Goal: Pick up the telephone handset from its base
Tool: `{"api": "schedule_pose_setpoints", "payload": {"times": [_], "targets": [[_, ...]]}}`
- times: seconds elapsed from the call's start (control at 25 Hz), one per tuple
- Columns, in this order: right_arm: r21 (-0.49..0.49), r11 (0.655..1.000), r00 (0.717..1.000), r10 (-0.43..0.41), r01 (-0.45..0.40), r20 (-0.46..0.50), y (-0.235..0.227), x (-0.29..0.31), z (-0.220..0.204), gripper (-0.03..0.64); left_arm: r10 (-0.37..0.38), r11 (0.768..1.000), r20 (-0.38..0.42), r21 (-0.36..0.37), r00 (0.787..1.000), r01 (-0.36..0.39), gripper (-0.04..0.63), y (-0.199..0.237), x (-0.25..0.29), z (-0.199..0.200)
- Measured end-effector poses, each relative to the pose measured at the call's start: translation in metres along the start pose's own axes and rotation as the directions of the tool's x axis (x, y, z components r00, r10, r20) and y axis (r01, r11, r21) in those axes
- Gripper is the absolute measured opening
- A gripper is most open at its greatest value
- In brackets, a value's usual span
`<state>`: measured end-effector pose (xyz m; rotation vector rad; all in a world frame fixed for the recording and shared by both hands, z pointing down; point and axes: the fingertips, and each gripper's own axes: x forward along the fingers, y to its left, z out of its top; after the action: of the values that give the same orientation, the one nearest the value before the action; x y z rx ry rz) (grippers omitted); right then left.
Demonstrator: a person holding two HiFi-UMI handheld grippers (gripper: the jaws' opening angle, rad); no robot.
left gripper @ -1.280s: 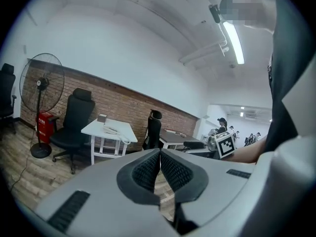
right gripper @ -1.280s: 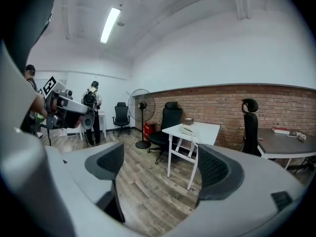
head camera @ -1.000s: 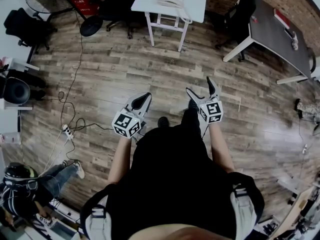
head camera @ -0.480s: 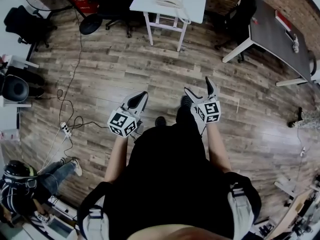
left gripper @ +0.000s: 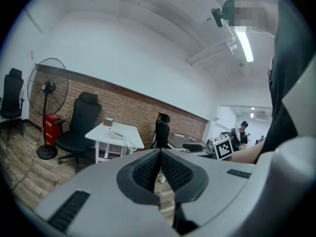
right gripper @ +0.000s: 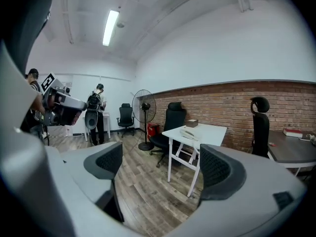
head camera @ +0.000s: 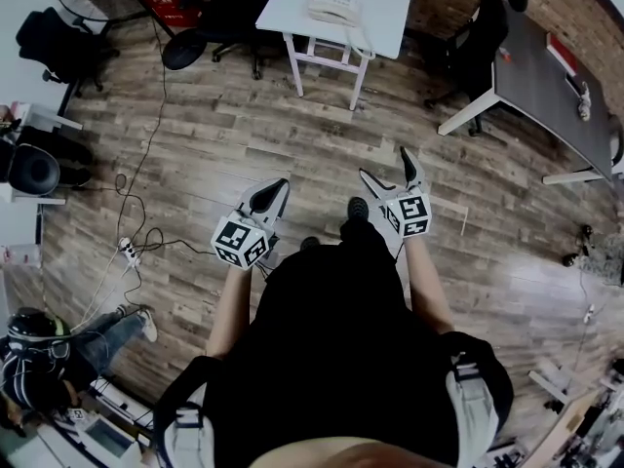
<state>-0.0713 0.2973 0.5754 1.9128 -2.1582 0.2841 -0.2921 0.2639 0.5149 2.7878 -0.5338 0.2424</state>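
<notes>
So, we stood on the wood floor (head camera: 244, 135) well short of the white table (head camera: 385, 8), with both grippers held out toward it. The telephone (head camera: 332, 8) sat on that table. Its handset looked seated on the base, but it was too small to confirm. The coiled cord (head camera: 363, 39) hung over the table's near edge.

Left gripper (head camera: 269, 196): jaws pressed together, ribbed pads touching, nothing between them.

Right gripper (head camera: 387, 169): jaws spread wide and empty. Through the gap we saw only floor and the table's legs.

Both grippers were well apart from the table and nowhere near the phone.

A small box (right gripper: 191, 123) sat on the table behind the telephone. A black office chair (head camera: 229, 8) stood just beside the table, on its left as we faced it. A floor fan (head camera: 178, 49) stood further out on that side, and a dark desk (head camera: 546, 61) stood off the table's right. Another person (head camera: 39, 359) was low on the floor, far from the table.
</notes>
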Motion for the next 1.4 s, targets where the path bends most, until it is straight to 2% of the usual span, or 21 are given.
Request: {"api": "schedule_pose_setpoints", "payload": {"times": [0.28,0.68,1.08,1.4], "targets": [[-0.033,0.999,0.999,0.042,-0.041,0.010,-0.045,0.029,0.019,0.469,0.032,0.999,0.023,-0.004,0.999,-0.032,0.020,0.005,0.043,0.018],[-0.030,0.995,0.996,0.093,-0.093,0.003,-0.095,0.060,0.031,0.469,0.087,0.996,0.022,-0.010,0.996,-0.087,0.020,0.011,0.095,0.042],[-0.022,0.988,0.988,0.151,-0.151,0.015,-0.123,0.086,0.037,0.469,0.157,0.987,0.017,-0.014,0.987,-0.157,0.020,0.021,0.120,0.054],[-0.029,0.981,0.981,0.194,-0.194,0.005,-0.153,0.095,0.032,0.469,0.188,0.982,0.027,-0.025,0.982,-0.187,0.020,0.008,0.152,0.059]]}}
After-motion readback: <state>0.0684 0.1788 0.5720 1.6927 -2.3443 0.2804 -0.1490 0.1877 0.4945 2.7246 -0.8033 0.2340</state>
